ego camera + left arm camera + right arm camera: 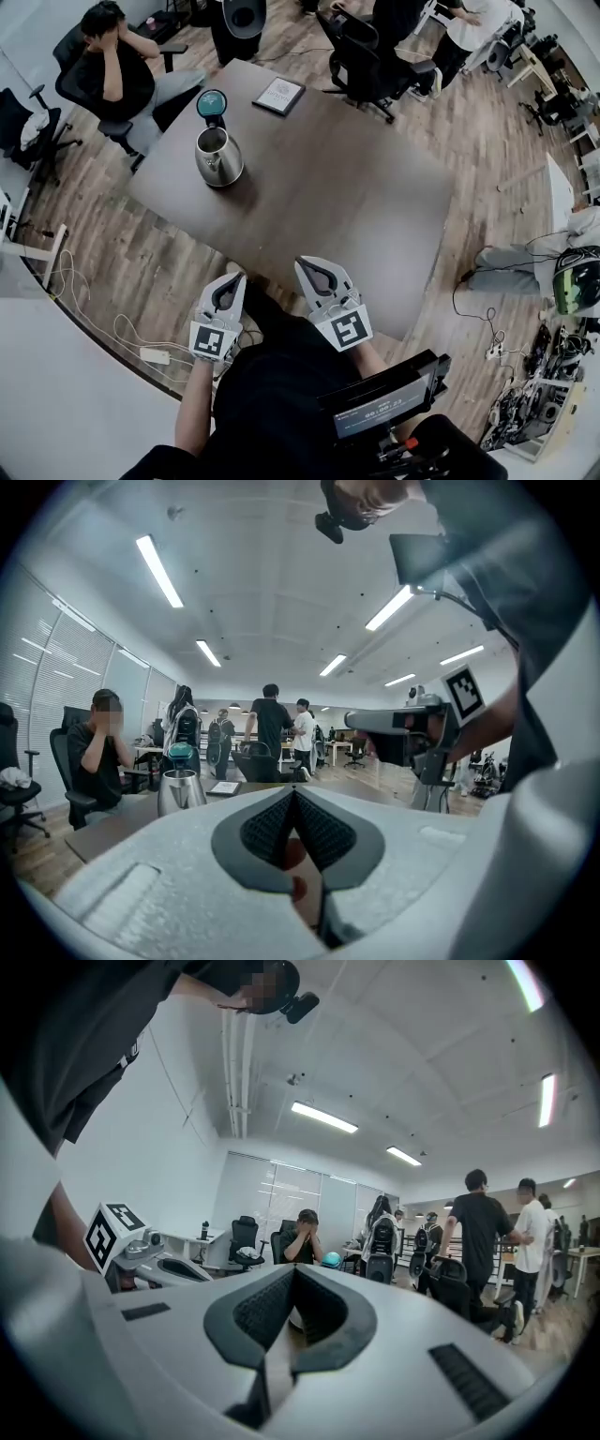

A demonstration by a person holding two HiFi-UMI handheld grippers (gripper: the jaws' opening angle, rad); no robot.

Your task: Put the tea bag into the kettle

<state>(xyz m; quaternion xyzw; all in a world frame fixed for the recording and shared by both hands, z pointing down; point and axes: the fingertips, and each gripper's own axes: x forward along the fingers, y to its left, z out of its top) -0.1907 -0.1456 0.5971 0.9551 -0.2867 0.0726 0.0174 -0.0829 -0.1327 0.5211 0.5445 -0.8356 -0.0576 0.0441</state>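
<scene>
The shiny steel kettle [218,156], its teal lid [211,102] tipped up, stood on the desk [356,187]. The left tool [232,279] and right tool [306,264] were each pressed together.

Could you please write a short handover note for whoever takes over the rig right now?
Left gripper: jaws together, no tea bag made out between them; it is by the near edge of the table.
Right gripper: shut, empty, beside the left one.
Kettle: upright on the table's far left part; I cannot tell whether its lid is open.
Tea bag: not seen in any view.
Done: nothing that shows.
Left: find the tea bag, pick it up, put it into the kettle.
</scene>
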